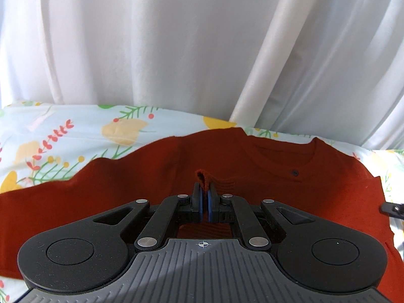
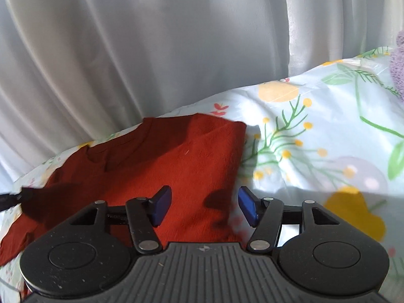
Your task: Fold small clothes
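A floral sheet spreads under both tongs, white curtain beyond. The rust-red shirt lies flat ahead of the left gripper, whose jaws pinch a raised tuck of it. The right gripper hovers spread wide over the shirt's side edge, holding nothing. Folding well likely means lifting the pinched cloth evenly while the right steadies that edge.

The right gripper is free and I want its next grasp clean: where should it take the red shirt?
Probably the shirt's straight right edge, which lies flat on the floral sheet. Bring the open right gripper from the right, one finger sliding under. The left gripper already pinches a raised fold.
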Motion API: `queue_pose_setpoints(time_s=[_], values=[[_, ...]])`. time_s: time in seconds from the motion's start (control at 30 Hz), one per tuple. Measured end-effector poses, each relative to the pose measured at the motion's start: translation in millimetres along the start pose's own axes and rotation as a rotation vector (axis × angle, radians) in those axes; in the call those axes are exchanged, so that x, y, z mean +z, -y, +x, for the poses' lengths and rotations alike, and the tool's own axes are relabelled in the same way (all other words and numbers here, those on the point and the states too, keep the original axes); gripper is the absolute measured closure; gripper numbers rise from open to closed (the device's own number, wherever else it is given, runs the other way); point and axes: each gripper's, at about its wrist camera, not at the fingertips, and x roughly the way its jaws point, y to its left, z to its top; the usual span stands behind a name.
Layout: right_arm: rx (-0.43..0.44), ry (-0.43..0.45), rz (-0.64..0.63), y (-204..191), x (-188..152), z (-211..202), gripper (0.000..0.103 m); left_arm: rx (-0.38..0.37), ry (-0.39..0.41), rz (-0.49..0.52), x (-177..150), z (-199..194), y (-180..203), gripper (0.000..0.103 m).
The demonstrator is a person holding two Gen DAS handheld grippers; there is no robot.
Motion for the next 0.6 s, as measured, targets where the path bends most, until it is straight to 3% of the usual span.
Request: queue_pose_setpoints(time_s=[0.07,0.17,0.2,0.3,0.4,0.47,0.53,0.6], values=[[-0.023,-0.026,0.017,0.1,9.1,18.6,0.046,0.003,0.011,0.010,1.6,-2.4,3.1,0.098],[-0.053,-0.048,0.013,-6.6,13.0,37.9,0.093,0.007,0.053,0.021,5.5,-1.9,5.7,0.098],[-0.054,-0.034,-0.001,-11.0,13.6,38.6,0.096,0.017,0.075,0.026,7.1,-2.3,6.5,0.098],[-0.083,0.073,-0.071,-24.6,11.1,30.5,0.096,0.024,0.099,0.035,8.9,0.4,10.0,0.098],[-0.146,0.160,-0.065,-21.8,7.4,26.2,0.096,0.108,0.093,0.106,3.5,17.8,17.2,0.098],[-0.168,0.154,-0.090,-23.5,0.9,34.2,0.095,0.142,0.066,0.126,-1.7,31.0,17.2,0.098],[-0.176,0.110,-0.087,-25.3,-2.3,39.6,0.092,0.141,0.045,0.106,-4.8,38.2,12.0,0.098],[-0.144,0.133,-0.041,-25.0,-3.8,26.4,0.091,0.129,0.034,0.070,-5.2,39.6,5.1,0.098]])
